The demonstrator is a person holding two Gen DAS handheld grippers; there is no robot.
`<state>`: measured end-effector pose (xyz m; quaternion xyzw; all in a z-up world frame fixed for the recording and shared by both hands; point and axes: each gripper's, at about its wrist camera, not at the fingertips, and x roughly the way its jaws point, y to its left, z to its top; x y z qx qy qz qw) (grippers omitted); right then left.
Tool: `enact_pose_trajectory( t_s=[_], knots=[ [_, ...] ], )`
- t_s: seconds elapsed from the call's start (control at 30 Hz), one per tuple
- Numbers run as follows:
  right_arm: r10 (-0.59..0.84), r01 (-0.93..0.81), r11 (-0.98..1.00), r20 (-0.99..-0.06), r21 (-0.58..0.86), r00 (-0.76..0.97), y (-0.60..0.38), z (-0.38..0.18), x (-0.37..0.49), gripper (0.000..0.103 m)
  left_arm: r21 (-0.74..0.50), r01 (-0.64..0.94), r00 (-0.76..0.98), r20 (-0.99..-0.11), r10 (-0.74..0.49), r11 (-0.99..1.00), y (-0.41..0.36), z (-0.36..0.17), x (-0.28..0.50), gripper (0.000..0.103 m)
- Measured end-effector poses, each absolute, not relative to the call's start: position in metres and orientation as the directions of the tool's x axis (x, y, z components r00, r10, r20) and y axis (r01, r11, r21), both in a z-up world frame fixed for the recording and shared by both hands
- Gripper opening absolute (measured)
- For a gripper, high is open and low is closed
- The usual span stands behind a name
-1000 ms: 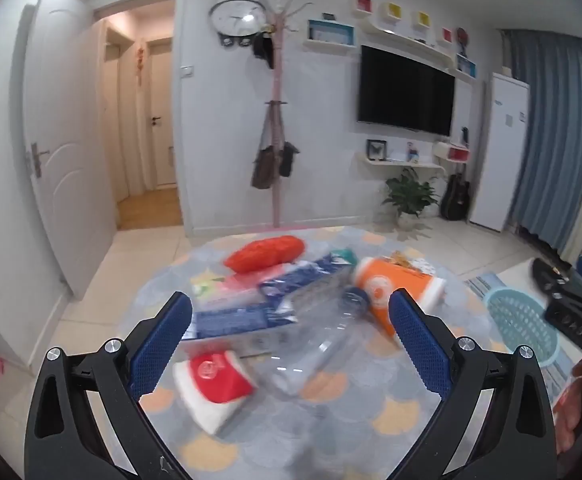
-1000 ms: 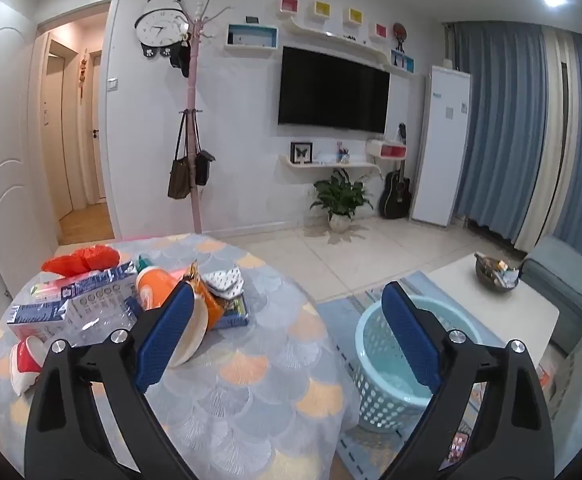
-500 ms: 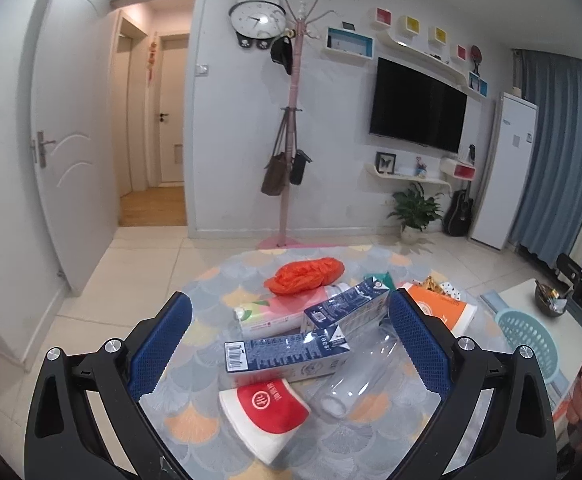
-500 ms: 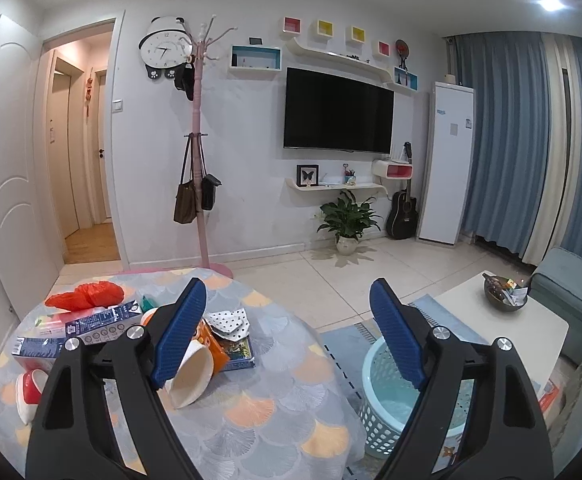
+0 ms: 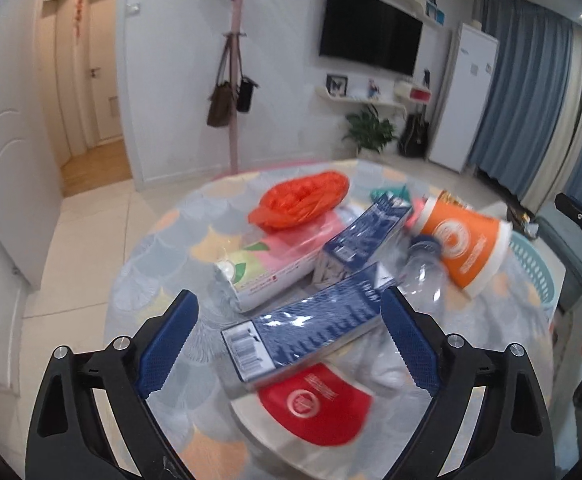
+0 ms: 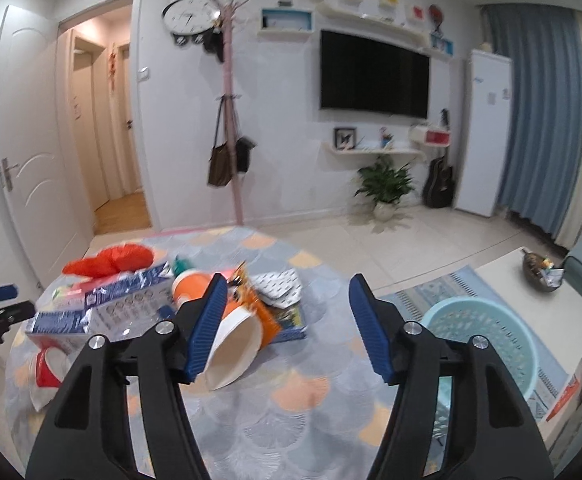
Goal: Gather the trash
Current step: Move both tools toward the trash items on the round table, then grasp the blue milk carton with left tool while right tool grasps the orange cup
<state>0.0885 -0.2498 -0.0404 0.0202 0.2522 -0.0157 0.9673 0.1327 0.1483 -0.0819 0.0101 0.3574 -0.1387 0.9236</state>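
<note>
Your left gripper hovers over a blue carton on the round desk, its fingers apart and closing, not touching it. Your right gripper (also closing, fingers apart, nothing gripped) sits above an orange paper cup lying on its side; the blue basket stands on the floor beside the desk.

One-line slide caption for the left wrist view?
Left gripper, jaws closing, nothing gripped yet, frames a blue carton among trash on the round table.
</note>
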Motion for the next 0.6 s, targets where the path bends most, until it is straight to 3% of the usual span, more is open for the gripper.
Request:
enact_pose_trajectory(
  t_s=[0.13,0.27,0.4,0.5,0.6],
  knots=[
    [0.017,-0.001,1.000,-0.538,0.031,0.843,-0.243,-0.061,0.108,0.072,-0.078,0.327,0.633,-0.722,-0.279,0.942,0.143,-0.098,0.151,0.090],
    [0.061,-0.024,0.997,-0.599,0.070,0.798,-0.242,-0.086,0.129,0.073,-0.025,0.376,0.585,-0.769,-0.258,0.926,0.125,-0.110,0.160,0.091],
    [0.112,-0.046,0.992,-0.628,0.121,0.770,-0.244,-0.099,0.145,0.074,-0.010,0.408,0.564,-0.783,-0.261,0.913,0.114,-0.111,0.159,0.088],
    [0.163,-0.078,0.984,-0.633,0.160,0.757,-0.245,-0.100,0.153,0.074,-0.033,0.442,0.527,-0.800,-0.289,0.897,0.105,-0.111,0.155,0.077],
    [0.199,-0.115,0.979,-0.646,0.171,0.737,-0.238,-0.103,0.162,0.074,-0.005,0.463,0.521,-0.808,-0.277,0.886,0.094,-0.113,0.148,0.077]
  ],
)
